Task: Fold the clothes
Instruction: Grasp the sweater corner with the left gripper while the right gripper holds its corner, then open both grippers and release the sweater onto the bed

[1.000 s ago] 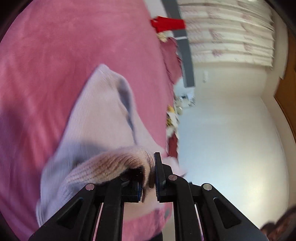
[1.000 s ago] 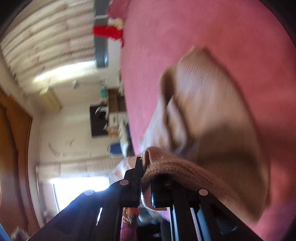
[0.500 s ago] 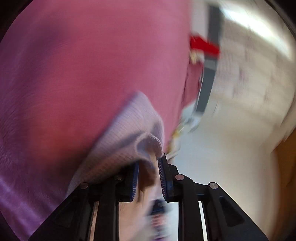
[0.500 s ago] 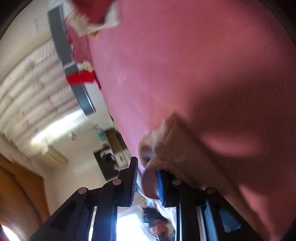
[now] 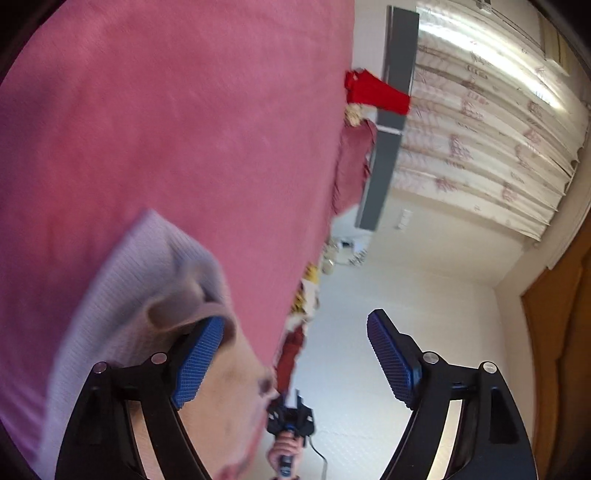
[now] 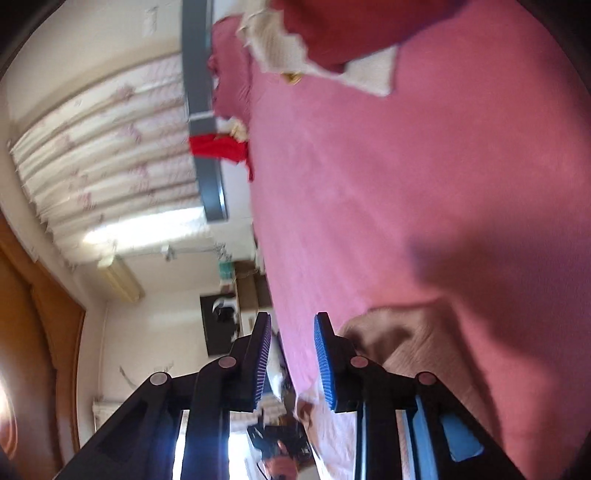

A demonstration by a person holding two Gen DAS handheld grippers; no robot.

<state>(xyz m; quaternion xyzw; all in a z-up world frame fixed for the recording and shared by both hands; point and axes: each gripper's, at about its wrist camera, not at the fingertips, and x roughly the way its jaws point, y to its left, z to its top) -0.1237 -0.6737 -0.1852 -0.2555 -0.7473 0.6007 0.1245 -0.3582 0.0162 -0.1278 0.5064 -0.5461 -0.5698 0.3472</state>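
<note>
The left hand-held gripper (image 5: 295, 354) is standing with its jaws spread wide, nothing between them. Its left blue pad (image 5: 199, 360) is lying just against the bunched edge of the knitted sweater (image 5: 147, 295), which is resting on the pink bedspread (image 5: 184, 129); whether pad and knit are actually touching cannot be told through the blur. In this view the sweater is looking pale lilac, with a rolled fold beside the pad.

The right hand-held gripper (image 6: 291, 362) is showing a narrower gap, also empty, with its jaws parted. The same sweater (image 6: 424, 350) is appearing brownish there, lying on the bedspread (image 6: 406, 184) just to the right of the right blue pad (image 6: 325, 365).

At the far end of the bed, a red cloth (image 5: 376, 92) is hanging over a grey board (image 5: 391, 129), and patterned curtains (image 5: 480, 129) are covering the window behind. A dark red pillow with a cream trim (image 6: 332, 33) is sitting on the bedspread in the right wrist view. Low in the left wrist view, a hand (image 5: 286, 448) is gripping a dark handle.
</note>
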